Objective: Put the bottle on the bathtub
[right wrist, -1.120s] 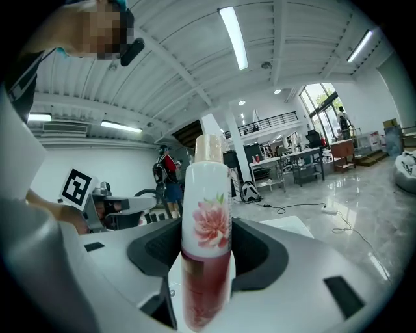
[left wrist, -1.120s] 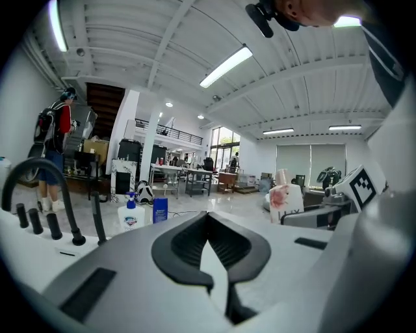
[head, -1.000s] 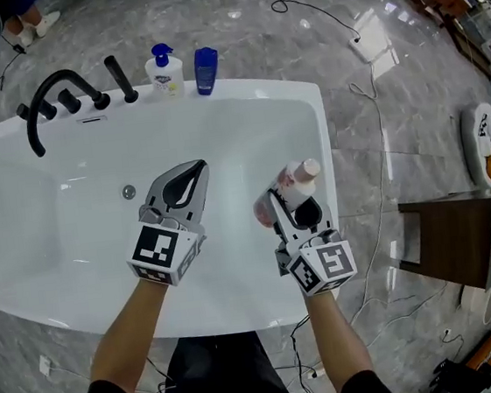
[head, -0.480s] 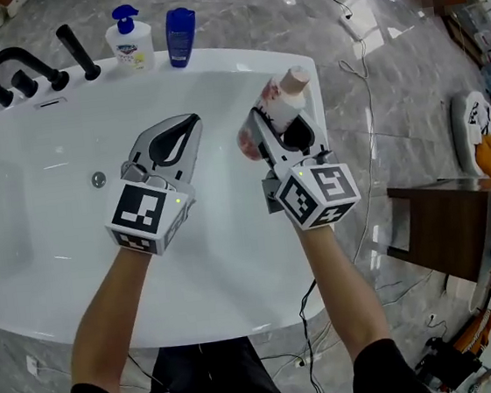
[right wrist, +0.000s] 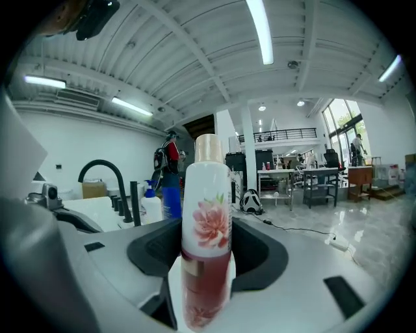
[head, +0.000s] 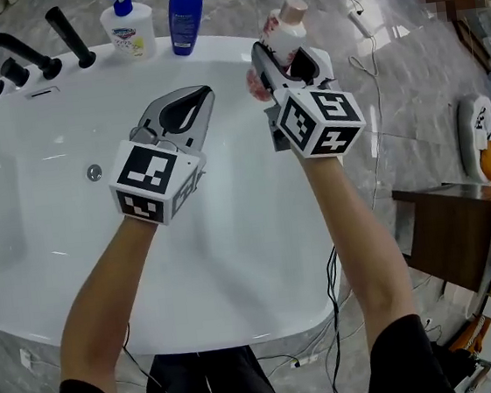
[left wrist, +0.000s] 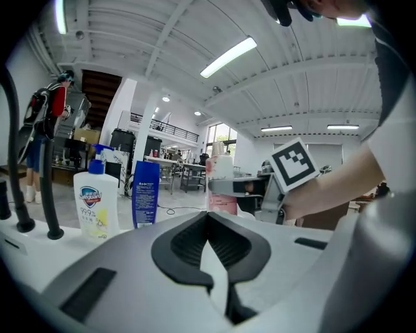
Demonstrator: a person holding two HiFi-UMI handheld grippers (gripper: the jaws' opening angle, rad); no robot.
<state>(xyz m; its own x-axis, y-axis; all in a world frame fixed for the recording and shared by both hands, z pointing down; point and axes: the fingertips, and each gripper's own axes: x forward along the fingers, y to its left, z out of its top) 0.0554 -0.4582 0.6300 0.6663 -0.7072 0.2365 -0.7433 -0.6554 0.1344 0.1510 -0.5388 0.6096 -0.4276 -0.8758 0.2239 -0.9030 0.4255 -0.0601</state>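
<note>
While the right tongs (head: 287,54) clamp the flower-printed bottle (head: 285,17) upright by its lower body, that bottle is at 1 o'clock, over the far right rim of the bathtub (head: 47,231); contact with the rim cannot be confirmed. Left tongs (head: 198,101): closed, empty, above the basin. A pump bottle (head: 127,24) and a blue bottle (head: 183,20) stand on the rim at 11 o'clock.
</note>
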